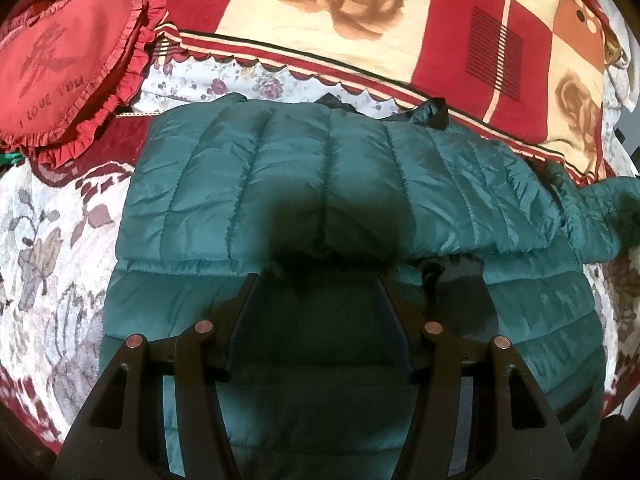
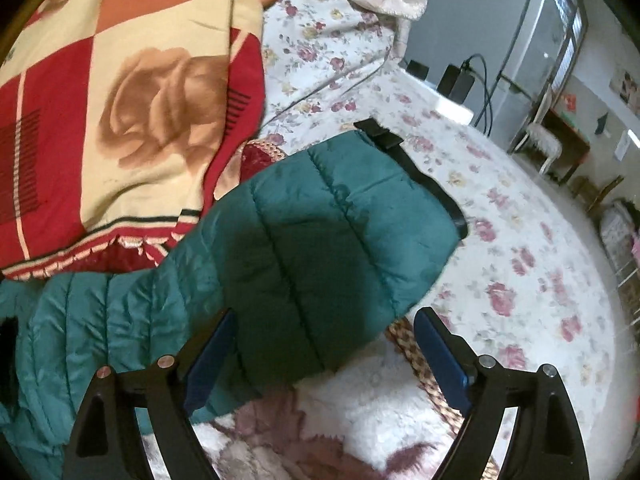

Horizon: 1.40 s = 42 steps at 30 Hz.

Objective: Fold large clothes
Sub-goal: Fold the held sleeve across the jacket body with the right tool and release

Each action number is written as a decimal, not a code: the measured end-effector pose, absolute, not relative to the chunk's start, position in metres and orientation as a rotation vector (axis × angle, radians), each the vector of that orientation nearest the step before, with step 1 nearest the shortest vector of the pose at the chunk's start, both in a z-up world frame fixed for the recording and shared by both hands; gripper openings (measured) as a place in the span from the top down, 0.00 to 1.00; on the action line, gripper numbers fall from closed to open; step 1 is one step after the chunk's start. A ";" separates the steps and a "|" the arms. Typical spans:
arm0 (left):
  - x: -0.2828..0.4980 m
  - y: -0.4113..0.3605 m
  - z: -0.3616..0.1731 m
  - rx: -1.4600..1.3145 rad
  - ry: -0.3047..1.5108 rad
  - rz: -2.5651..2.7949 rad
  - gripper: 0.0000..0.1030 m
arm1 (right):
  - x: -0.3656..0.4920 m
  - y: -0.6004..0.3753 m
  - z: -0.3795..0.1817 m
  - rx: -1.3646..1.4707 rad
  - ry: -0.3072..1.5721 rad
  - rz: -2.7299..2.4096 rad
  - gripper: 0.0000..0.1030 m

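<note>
Right gripper (image 2: 320,344) over jacket (image 2: 320,240) (sleeve)

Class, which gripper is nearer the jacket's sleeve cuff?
Right. The right gripper hovers open over the sleeve, the cuff just ahead. The left gripper sits over the jacket's body.

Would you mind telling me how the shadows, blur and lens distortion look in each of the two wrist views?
Left wrist view: sharp, with a dark shadow on the green jacket just ahead of the fingers; fisheye bends the blanket border. Right wrist view: a similar shadow patch on the sleeve, slight motion blur on the floral sheet, and room edges curving strongly at right.
</note>
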<state>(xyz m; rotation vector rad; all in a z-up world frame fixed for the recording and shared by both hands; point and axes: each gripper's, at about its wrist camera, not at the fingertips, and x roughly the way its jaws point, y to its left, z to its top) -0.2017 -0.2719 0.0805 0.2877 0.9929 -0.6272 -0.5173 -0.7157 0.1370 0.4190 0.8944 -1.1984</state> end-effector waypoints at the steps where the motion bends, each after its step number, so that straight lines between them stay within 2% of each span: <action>1: -0.201 -0.272 0.080 0.287 0.994 -0.626 0.45 | -0.517 -0.719 0.134 0.428 0.893 -1.196 0.15; 8: -0.200 -0.272 0.080 0.288 0.996 -0.629 0.45 | -0.513 -0.733 0.127 0.423 0.871 -1.226 0.17; 10: -0.200 -0.273 0.080 0.290 0.996 -0.628 0.45 | -0.510 -0.733 0.129 0.394 0.876 -1.235 0.28; 12: -0.200 -0.273 0.079 0.288 0.999 -0.626 0.45 | -0.510 -0.734 0.131 0.379 0.872 -1.242 0.46; 13: -0.200 -0.273 0.079 0.287 1.001 -0.624 0.45 | -0.511 -0.735 0.133 0.377 0.867 -1.237 0.48; 15: -0.200 -0.272 0.079 0.283 1.003 -0.623 0.45 | -0.512 -0.734 0.136 0.363 0.859 -1.220 0.70; 18: -0.201 -0.271 0.078 0.278 1.005 -0.624 0.45 | -0.511 -0.726 0.142 0.336 0.842 -1.184 0.81; 21: -0.201 -0.271 0.079 0.272 1.009 -0.629 0.45 | -0.511 -0.710 0.153 0.323 0.801 -1.136 0.86; 27: -0.202 -0.265 0.086 0.247 0.995 -0.637 0.45 | -0.502 -0.657 0.154 0.278 0.744 -0.991 0.89; 34: -0.199 -0.253 0.097 0.212 0.982 -0.635 0.45 | -0.436 -0.585 0.190 0.194 0.753 -0.748 0.91; 36: -0.197 -0.247 0.100 0.202 0.977 -0.631 0.45 | -0.413 -0.563 0.197 0.183 0.752 -0.669 0.97; 42: -0.187 -0.229 0.106 0.169 0.974 -0.607 0.45 | -0.353 -0.502 0.215 0.117 0.753 -0.501 0.97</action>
